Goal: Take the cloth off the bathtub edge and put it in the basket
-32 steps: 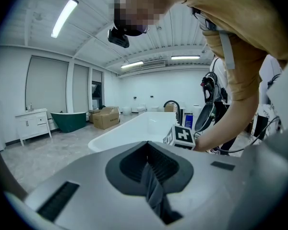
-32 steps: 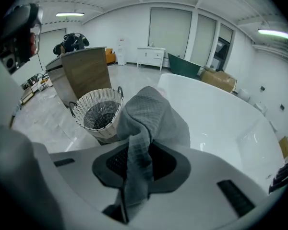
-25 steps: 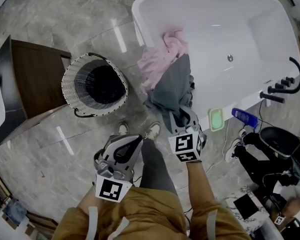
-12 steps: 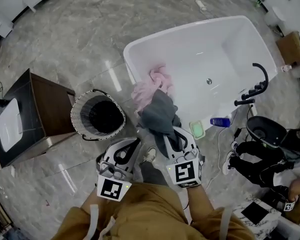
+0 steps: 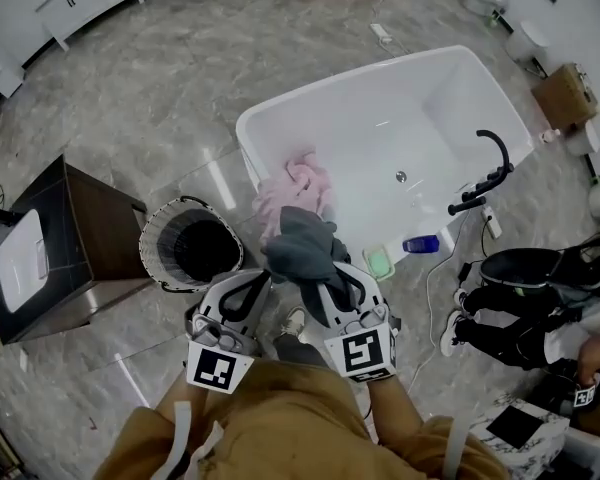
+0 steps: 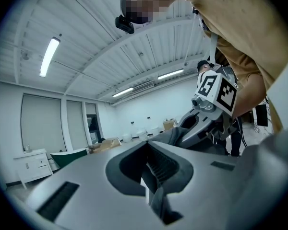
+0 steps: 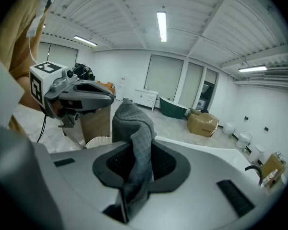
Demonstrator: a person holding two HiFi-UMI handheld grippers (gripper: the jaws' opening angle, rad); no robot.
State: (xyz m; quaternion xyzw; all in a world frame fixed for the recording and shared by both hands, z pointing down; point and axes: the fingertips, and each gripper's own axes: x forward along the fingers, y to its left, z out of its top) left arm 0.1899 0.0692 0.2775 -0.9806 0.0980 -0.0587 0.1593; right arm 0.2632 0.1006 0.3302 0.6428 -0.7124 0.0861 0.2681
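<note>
- Marble floor (image 5: 130,98) all round; the basket (image 5: 155,268) stands left of the tub (image 5: 245,138).
- Right hand-held gripper (image 5: 332,280) is clamped on the grey cloth (image 5: 300,248), off the tub edge; the basket lies near, to its left.
- Left hand-held gripper (image 5: 252,280), closed and empty, is nearer the basket.

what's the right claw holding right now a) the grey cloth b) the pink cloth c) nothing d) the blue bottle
a: in the right gripper view the grey cloth is pinched between the jaws of the right claw, while the pink cloth lies on the bathtub edge.
</note>
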